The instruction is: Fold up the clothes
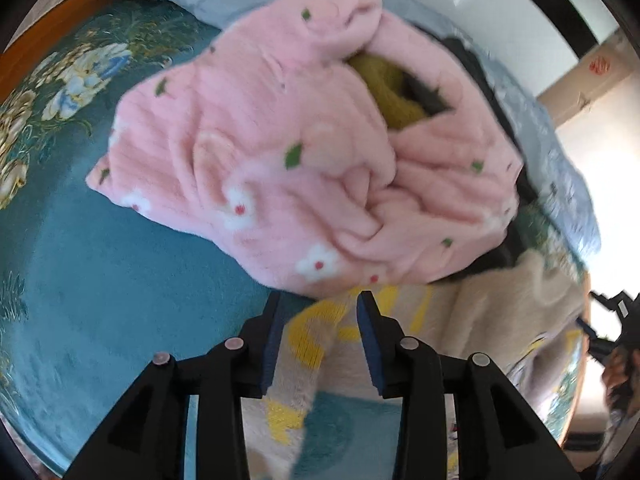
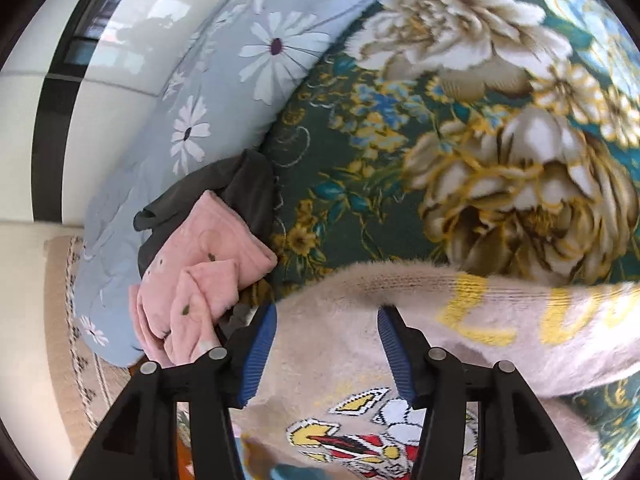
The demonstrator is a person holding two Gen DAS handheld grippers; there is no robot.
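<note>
A beige fuzzy sweater (image 1: 472, 320) with yellow letters lies on a teal floral blanket (image 1: 100, 260). My left gripper (image 1: 318, 300) is open, its blue-padded fingers astride the sweater's edge with yellow lettering. A crumpled pink fleece garment (image 1: 304, 160) with white flowers lies just beyond it, with olive and dark cloth showing inside. In the right wrist view the same sweater (image 2: 340, 320) fills the lower part, with a colourful cartoon patch. My right gripper (image 2: 326, 312) is open over the sweater, near its upper edge. The pink garment (image 2: 200, 264) sits to its left.
A light blue daisy-print quilt (image 2: 200, 100) runs along the far side of the bed, with a dark garment (image 2: 240, 184) against it. A white wall and window lie beyond. A cardboard box (image 1: 592, 76) stands at the far right. A wooden bed edge (image 1: 52, 28) shows at top left.
</note>
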